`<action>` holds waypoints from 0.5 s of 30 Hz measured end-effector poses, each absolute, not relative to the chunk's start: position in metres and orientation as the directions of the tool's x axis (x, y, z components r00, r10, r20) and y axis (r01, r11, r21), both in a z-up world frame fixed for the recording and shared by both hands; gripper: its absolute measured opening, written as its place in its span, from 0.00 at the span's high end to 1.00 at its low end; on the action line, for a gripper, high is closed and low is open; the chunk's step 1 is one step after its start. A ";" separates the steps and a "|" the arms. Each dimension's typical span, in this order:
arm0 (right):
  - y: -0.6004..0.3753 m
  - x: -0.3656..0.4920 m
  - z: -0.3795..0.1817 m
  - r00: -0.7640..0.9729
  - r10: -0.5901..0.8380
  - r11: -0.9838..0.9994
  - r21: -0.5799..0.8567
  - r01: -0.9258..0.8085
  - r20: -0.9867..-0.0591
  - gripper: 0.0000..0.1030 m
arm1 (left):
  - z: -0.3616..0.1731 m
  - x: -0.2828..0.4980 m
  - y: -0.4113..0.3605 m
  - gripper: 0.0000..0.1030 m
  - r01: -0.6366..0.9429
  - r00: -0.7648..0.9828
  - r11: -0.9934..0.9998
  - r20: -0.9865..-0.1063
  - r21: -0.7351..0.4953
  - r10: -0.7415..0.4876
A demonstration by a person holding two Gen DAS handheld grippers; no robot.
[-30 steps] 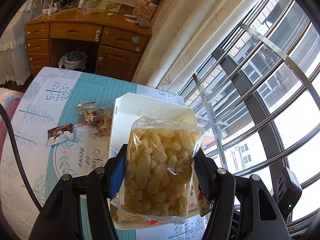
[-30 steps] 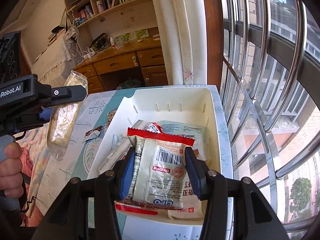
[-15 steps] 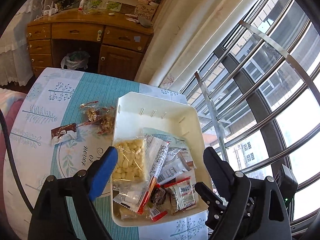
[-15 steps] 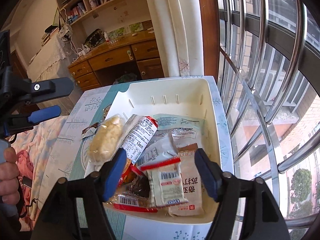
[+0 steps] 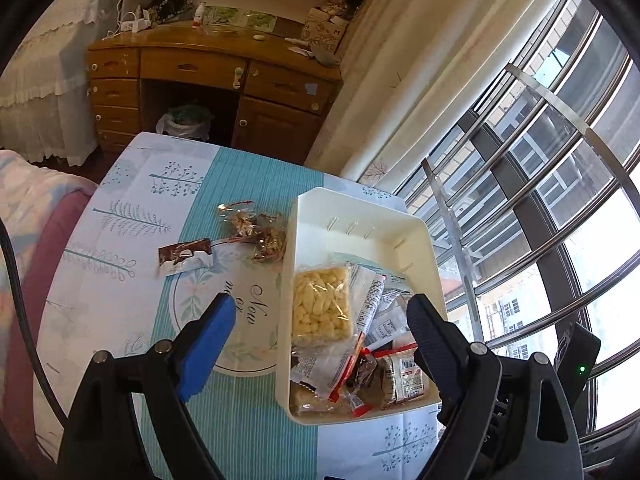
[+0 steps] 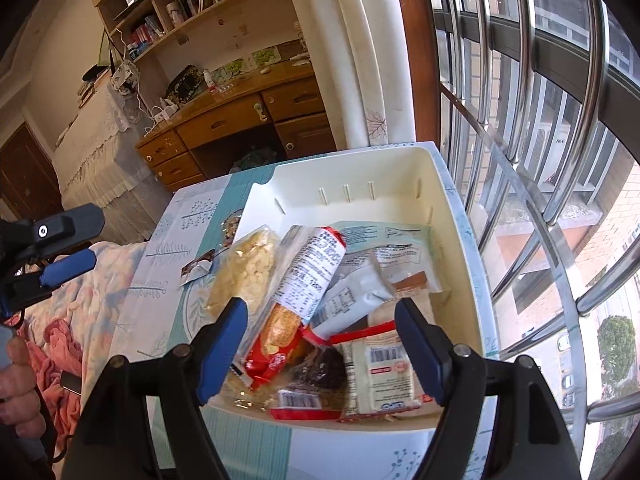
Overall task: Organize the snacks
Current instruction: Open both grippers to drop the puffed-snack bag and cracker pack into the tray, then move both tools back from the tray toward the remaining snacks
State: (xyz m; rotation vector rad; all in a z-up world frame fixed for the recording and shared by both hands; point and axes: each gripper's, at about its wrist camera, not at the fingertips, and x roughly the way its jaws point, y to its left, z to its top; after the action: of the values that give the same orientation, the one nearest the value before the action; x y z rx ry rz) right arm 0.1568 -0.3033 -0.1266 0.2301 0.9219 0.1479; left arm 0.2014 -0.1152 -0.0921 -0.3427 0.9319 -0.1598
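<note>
Table w/ teal-and-white printed cloth (image 5: 248, 208) fills the area ahead of both grippers. On it, cream rectangular plastic bin (image 5: 360, 216), sitting ahead of the right gripper's jaws and ahead-right of the left gripper's.

Left gripper (image 5: 320, 316): jaws wide apart, nothing btwn the pads, nothing held. Its left blue finger sits over bare cloth, its right finger over the bin's near-right part; bin's left wall runs btwn them.

Right gripper (image 6: 320, 320): jaws wide apart, empty, pads not pressing anything. Pile of packets lies under/btwn them inside the bin.

Bin contents: clear bag of pale yellow puffed pieces (image 5: 320, 304) against the left wall, just beyond the left gripper's jaw gap. Beside it a white-labelled cracker sleeve w/ red end (image 6: 308, 276), leaning across the other packets. White packet w/ red top edge and barcode (image 6: 384, 376) near the right gripper's right finger. Far half of bin mostly bare.

Outside the bin, beyond the left gripper's left finger: clear twist-wrapped nut snacks (image 5: 260, 232) just beside the bin's left wall, and a small brown-and-white wrapper (image 5: 184, 256) further left on the cloth. Both apart from the jaws.

Person's hand (image 6: 16, 392) on the left gripper's grip, at the right wrist view's left edge.
</note>
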 end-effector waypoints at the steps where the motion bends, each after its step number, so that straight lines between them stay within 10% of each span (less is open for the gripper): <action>1: -0.299 0.156 -0.126 0.595 0.229 0.964 0.265 -0.028 -0.770 0.25 | -0.091 0.198 -0.109 0.16 -0.018 0.593 0.934 -0.756 -0.356 -0.277; 15: -0.229 0.143 -0.117 0.600 0.237 0.956 0.292 -0.005 -0.764 0.25 | -0.081 0.170 -0.025 0.16 -0.054 0.593 0.939 -0.768 -0.338 -0.242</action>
State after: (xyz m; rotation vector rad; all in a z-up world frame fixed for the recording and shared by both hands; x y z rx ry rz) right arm 0.1429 -0.2286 -0.1172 0.2727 0.9189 0.1424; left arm 0.1699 -0.0250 -0.0811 -0.3454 0.9346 -0.1119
